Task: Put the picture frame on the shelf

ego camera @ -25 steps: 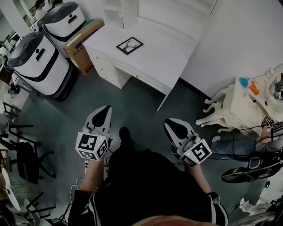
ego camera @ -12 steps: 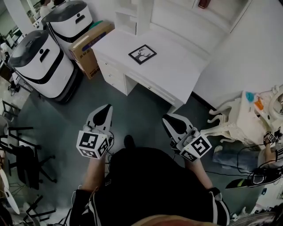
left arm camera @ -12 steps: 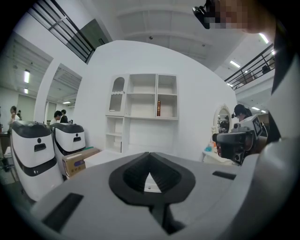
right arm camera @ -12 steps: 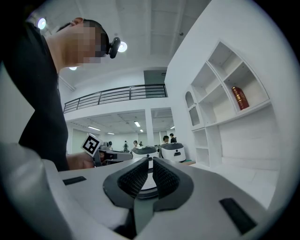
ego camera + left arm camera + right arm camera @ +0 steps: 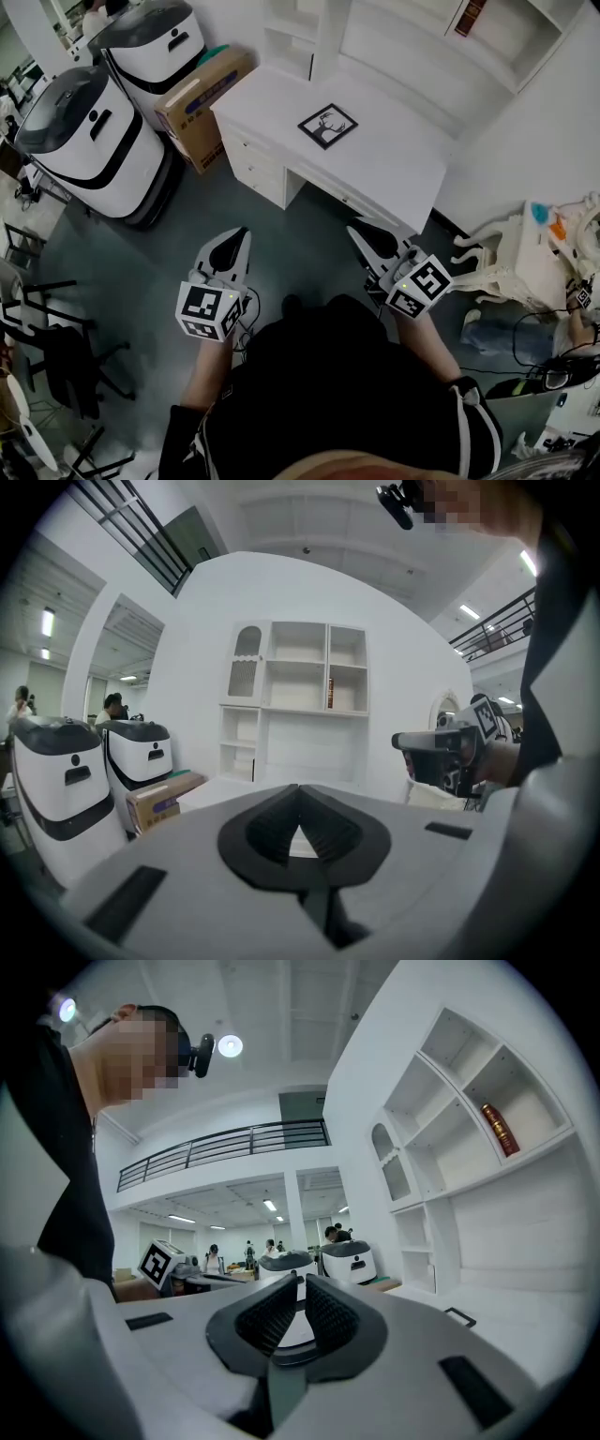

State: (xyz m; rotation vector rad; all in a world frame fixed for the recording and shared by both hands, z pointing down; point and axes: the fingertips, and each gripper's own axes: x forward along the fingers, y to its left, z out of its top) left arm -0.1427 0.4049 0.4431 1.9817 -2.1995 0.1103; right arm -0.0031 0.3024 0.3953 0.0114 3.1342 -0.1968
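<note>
The picture frame [image 5: 328, 126], black-edged with a deer drawing, lies flat on the white desk [image 5: 394, 164]. Behind the desk rises the white shelf unit [image 5: 427, 42], which the left gripper view shows as open compartments [image 5: 300, 682]. My left gripper [image 5: 231, 247] hangs over the grey floor short of the desk, jaws shut and empty [image 5: 299, 790]. My right gripper [image 5: 367, 232] is near the desk's front edge, also shut with nothing in it [image 5: 302, 1281]. In the right gripper view the frame [image 5: 459, 1316] shows as a thin dark edge on the desktop.
Two white-and-black machines [image 5: 84, 131] [image 5: 155, 42] and a cardboard box [image 5: 202, 94] stand left of the desk. A red book [image 5: 469, 17] leans in an upper shelf compartment. An ornate white side table [image 5: 530, 258] stands to the right, black chairs [image 5: 56, 347] to the left.
The desk and frame have slid down and right in the head view as the person steps closer. Both grippers have stayed shut and moved forward with the body.
</note>
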